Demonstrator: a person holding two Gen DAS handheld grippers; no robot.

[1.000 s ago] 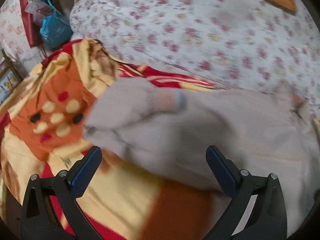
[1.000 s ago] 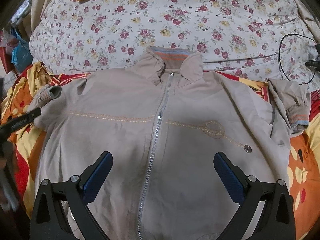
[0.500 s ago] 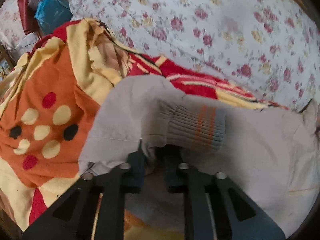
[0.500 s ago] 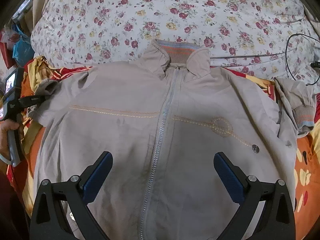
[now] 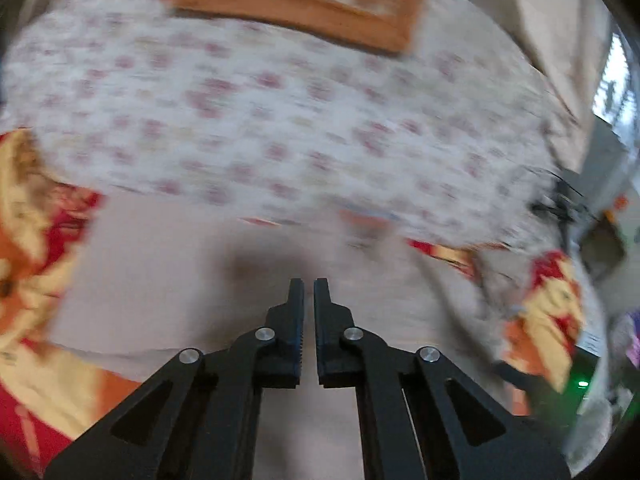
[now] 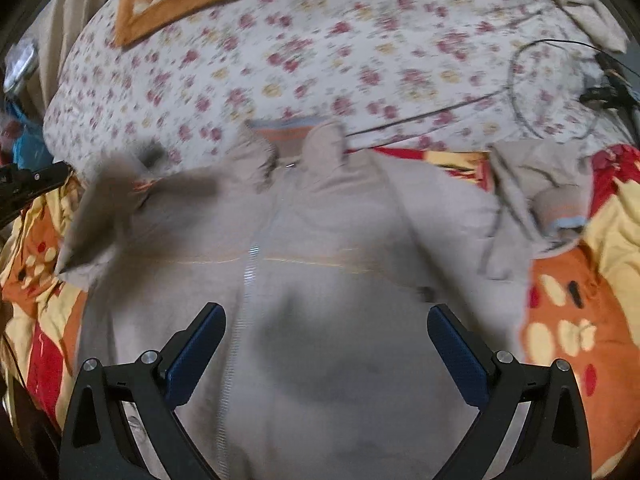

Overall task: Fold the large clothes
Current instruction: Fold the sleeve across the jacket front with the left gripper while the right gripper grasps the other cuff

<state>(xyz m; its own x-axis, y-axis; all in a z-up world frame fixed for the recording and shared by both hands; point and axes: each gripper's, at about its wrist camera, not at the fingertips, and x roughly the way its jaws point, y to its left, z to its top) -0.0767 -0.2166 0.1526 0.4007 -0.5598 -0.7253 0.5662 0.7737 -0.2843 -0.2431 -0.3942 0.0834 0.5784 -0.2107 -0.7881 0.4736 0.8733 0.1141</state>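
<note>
We should carry the sleeve (image 6: 100,200) flat across the jacket (image 6: 320,280) with the left hand-held gripper (image 5: 308,284) clenched, though whether it pinches the sleeve we cannot tell, while the right hand-held gripper (image 6: 324,332) hovers released.

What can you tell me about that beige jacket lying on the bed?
The jacket is a beige, thin woven-looking zip-up lying front side up on a red, orange and yellow blanket. Its zipper runs down the middle and looks closed. The collar has a ribbed lining striped orange and blue. A line of orange stitching crosses the chest. One sleeve lies bunched at the side with a ribbed cuff; the other sleeve is lifted off the bed and blurred.
</note>
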